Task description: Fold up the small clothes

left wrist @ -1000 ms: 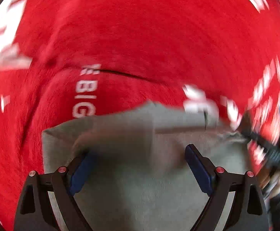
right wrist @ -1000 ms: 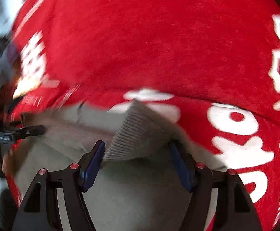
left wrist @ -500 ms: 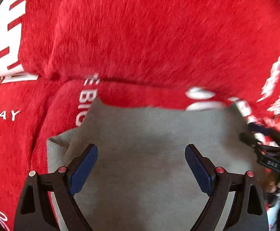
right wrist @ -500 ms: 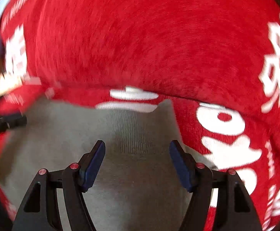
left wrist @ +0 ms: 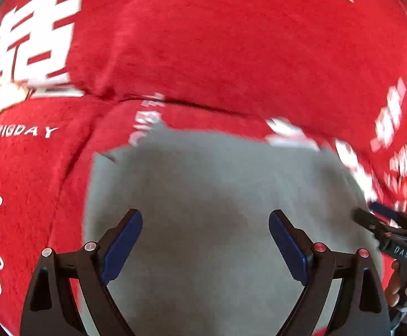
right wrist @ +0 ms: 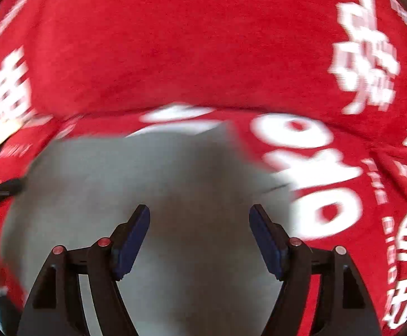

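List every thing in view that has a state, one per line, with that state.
Grey garment: lying flat on the red cloth, held by neither claw.
Left claw: open, above the garment, nothing between its fingers.
Right claw: jaws opening, empty, above the garment.
Red cloth: spread out under the garment, white lettering up.

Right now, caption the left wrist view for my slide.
Open left gripper above a flat grey garment on a red printed blanket.
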### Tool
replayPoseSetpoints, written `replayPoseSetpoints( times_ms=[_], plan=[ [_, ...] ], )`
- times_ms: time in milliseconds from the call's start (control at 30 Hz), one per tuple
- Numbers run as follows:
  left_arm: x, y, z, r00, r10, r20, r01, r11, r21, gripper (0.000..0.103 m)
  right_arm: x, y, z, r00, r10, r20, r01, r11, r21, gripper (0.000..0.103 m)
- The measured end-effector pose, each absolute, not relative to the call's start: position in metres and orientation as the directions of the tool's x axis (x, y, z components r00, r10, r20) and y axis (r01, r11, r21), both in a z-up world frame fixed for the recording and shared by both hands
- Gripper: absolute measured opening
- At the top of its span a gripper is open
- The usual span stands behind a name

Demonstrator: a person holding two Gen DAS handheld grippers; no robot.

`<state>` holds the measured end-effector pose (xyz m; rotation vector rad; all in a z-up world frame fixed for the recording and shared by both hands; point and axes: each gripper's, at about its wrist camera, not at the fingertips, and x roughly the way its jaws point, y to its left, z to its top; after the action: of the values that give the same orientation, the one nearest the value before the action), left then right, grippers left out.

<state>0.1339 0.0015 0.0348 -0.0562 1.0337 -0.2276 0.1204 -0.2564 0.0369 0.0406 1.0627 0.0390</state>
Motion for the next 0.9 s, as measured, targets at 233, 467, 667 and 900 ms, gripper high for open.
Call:
replayPoseSetpoints(
  times_ms=[233,467,667,900],
  plan=[
    [0.102,0.026,0.003,0.468,-0.1,-0.878,0.077,0.994,-0.072,0.093,0.078,-0.223,0.001,0.466,0.023,-0.884,-0.127,0.991,-0.041,0.077],
    [0.079,0.051,0.013,0.474,-0.06,-0.878,0.087,0.996,-0.021,0.093,0.046,-0.327,0.01,0.439,-0.087,-0.894,0.144,0.989,-0.026,0.079],
    [0.042,0.027,0.025,0.511,-0.085,-0.856,0.101,0.994,-0.038,0.093,0.005,-0.309,0.032,0.507,-0.048,-0.861,0.159,0.986,0.039,0.079],
    [0.028,0.0,0.01,0.502,-0.062,-0.863,0.105,0.994,-0.01,0.093,-0.004,-0.19,0.022,0.554,-0.068,-0.83,-0.078,0.988,-0.133,0.079]
  ],
)
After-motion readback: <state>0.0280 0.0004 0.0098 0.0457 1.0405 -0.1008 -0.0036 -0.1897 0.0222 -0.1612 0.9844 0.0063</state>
